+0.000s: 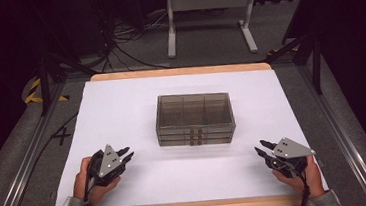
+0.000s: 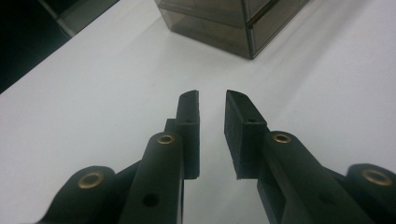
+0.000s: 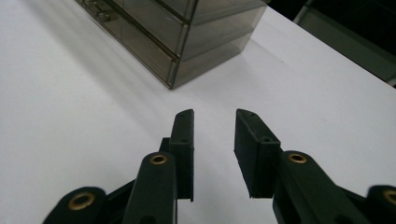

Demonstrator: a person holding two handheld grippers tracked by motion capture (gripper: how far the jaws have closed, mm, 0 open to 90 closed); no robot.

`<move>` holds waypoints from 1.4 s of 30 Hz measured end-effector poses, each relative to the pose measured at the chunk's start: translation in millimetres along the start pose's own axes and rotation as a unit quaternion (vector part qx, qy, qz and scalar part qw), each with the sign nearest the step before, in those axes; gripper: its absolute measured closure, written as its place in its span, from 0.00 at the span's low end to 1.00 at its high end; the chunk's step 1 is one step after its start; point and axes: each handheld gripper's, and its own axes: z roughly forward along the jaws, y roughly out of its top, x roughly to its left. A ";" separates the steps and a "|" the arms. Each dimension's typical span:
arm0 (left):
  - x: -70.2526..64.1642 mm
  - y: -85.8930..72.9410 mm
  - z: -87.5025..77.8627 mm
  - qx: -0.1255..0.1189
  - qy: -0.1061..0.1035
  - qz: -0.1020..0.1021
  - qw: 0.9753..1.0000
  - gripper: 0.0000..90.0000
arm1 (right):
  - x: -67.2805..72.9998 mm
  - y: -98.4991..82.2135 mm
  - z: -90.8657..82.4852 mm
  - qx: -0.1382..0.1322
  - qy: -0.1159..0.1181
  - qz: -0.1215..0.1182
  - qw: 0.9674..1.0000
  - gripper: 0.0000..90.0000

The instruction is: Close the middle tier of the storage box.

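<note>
High view: smoky clear-plastic drawer box (image 1: pixel 195 118) sits mid-table on the white table (image 1: pixel 121 108), drawer fronts with small handles facing the near edge. Left tongs (image 1: pixel 127 153) at near-left, right tongs (image 1: pixel 260 148) at near-right, each held in a hand, both pointing inward toward the box. Box lies between them and a bit farther out, well apart from both, no contact.

Left gripper view: left tongs (image 2: pixel 212 95) released, narrow gap between the pads, nothing in it, bare white table under them. Corner of the drawer box (image 2: pixel 233 25) ahead and slightly right of the tips, clear of them.

Right gripper view: right tongs (image 3: pixel 214 114) released too, gap somewhat wider, nothing between the pads. Drawer box (image 3: pixel 187 32) ahead and up-left of the tips, its near right corner the closest part, stacked drawers visible through the wall, a latch-like handle at its far left. Not touching.

Floor past the far table edge: cables and a white frame leg (image 1: pixel 170 34).
</note>
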 end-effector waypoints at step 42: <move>32.8 -57.3 -18.2 -0.052 -0.002 -0.145 0.988 0.11 | -41.6 -64.7 -11.8 -0.030 -0.090 0.161 0.982 0.16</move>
